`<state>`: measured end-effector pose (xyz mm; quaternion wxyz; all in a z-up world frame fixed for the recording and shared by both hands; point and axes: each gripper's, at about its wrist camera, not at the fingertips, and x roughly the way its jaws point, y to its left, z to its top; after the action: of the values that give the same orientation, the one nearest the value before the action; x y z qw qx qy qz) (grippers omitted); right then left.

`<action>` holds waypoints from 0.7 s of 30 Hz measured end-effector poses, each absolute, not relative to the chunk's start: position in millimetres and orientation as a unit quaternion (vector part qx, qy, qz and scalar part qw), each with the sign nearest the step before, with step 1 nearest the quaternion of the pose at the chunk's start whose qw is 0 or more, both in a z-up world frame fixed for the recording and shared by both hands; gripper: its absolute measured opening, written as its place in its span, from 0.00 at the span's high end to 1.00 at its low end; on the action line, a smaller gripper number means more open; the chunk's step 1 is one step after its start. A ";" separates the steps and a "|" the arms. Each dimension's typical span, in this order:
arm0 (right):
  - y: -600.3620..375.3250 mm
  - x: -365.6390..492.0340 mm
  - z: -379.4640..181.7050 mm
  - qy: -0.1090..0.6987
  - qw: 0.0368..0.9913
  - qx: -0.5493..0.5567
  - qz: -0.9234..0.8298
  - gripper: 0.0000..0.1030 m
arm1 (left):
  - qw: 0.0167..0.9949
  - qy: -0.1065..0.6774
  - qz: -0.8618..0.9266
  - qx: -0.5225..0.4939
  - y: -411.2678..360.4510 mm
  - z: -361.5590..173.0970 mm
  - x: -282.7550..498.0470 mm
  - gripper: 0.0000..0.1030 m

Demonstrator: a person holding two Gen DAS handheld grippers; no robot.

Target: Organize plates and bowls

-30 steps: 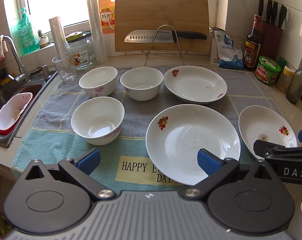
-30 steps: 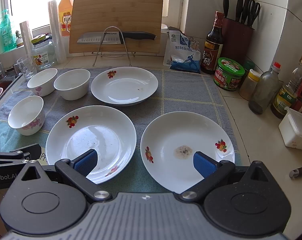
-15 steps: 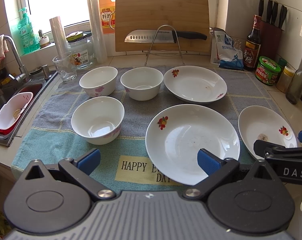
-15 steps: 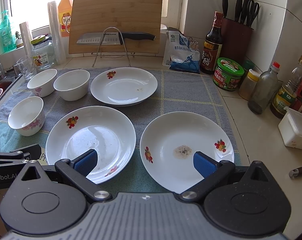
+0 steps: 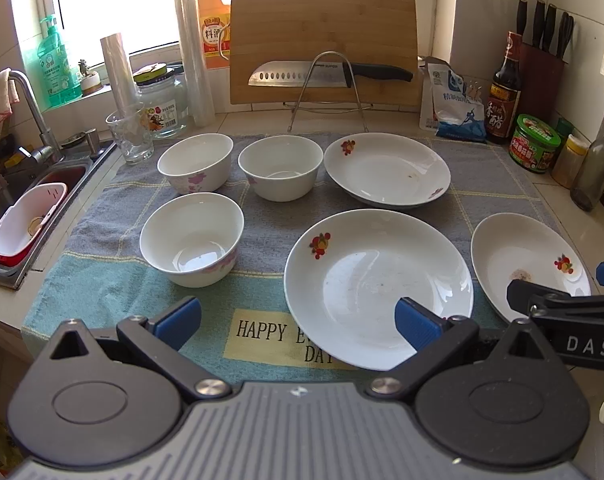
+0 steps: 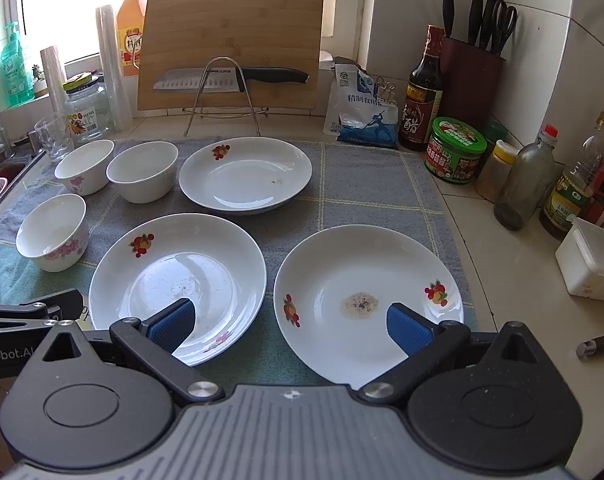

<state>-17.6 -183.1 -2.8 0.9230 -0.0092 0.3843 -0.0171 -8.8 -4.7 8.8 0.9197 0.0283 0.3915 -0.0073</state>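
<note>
Three white bowls stand on a towel at the left: a near bowl, a far-left bowl and a far-middle bowl. Three white flowered plates lie to their right: a far plate, a near-middle plate and a near-right plate with a food stain. My left gripper is open and empty above the towel's front edge. My right gripper is open and empty above the front rims of the two near plates.
The towel covers the counter. A sink with a red-and-white basket is at the left. A glass, jar, cutting board and knife stand at the back. Bottles and jars and a white box line the right.
</note>
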 end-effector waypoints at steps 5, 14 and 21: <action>-190.3 -22.1 -1.8 0.372 0.928 -0.004 -0.010 0.00 | 0.921 0.388 -0.008 0.029 -10.5 10.2 -11.3 0.01; -218.0 -37.0 -4.4 0.343 0.939 0.003 0.002 0.00 | 0.929 0.369 -0.029 0.023 -28.8 15.8 -17.2 0.01; -245.6 -55.5 -12.9 0.327 0.945 0.008 0.023 0.00 | 0.935 0.351 -0.051 0.031 -46.3 19.3 -14.0 0.01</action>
<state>-55.5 -245.6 -12.9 0.9448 0.0076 0.3268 0.0231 -14.0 -46.3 19.3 0.9345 0.0311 0.3509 -0.0508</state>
